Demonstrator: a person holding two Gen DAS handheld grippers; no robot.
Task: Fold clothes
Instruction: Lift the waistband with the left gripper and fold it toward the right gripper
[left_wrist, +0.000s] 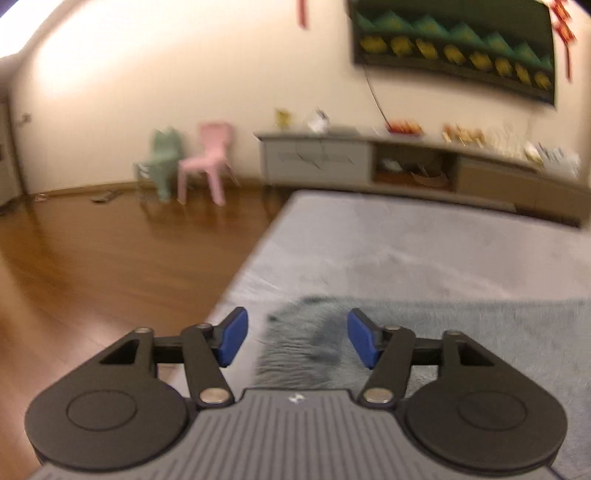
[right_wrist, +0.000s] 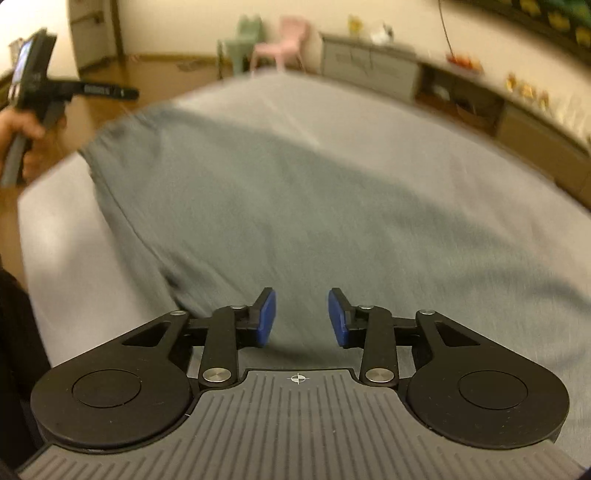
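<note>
- Nearest to me, the left gripper (left_wrist: 297, 338) had its two blue pads (left_wrist: 232, 341) spread well apart with nothing between them; it hovered over the near left corner of the garment.
- The right gripper (right_wrist: 301, 317) likewise stood with its jaws parted, two blue pads (right_wrist: 266, 319) clear of the cloth, nothing pinched.
- One grey-green garment (right_wrist: 295, 206) lay flat on the grey surface (right_wrist: 74, 266), running from about eight o'clock in the right wrist view across to three o'clock; one seam line ran along its left edge.
- In the left wrist view I saw the same garment's end at about five o'clock, just beyond the pads, blurred.
- At ten o'clock in the right wrist view I counted one hand (right_wrist: 16, 129) holding the other gripper's handle, off the surface's edge and above the wooden floor (left_wrist: 92, 266).
- Farther off, at eleven o'clock in the left wrist view, stood two small chairs side by side: one green chair (left_wrist: 164, 162), one pink chair (left_wrist: 208, 158).
- Beyond them, one long low cabinet (left_wrist: 369, 158) ran along the wall, with small items on top too blurred to count.
- Farthest, at one o'clock, one dark wall hanging (left_wrist: 454, 48) with green and yellow shapes.
</note>
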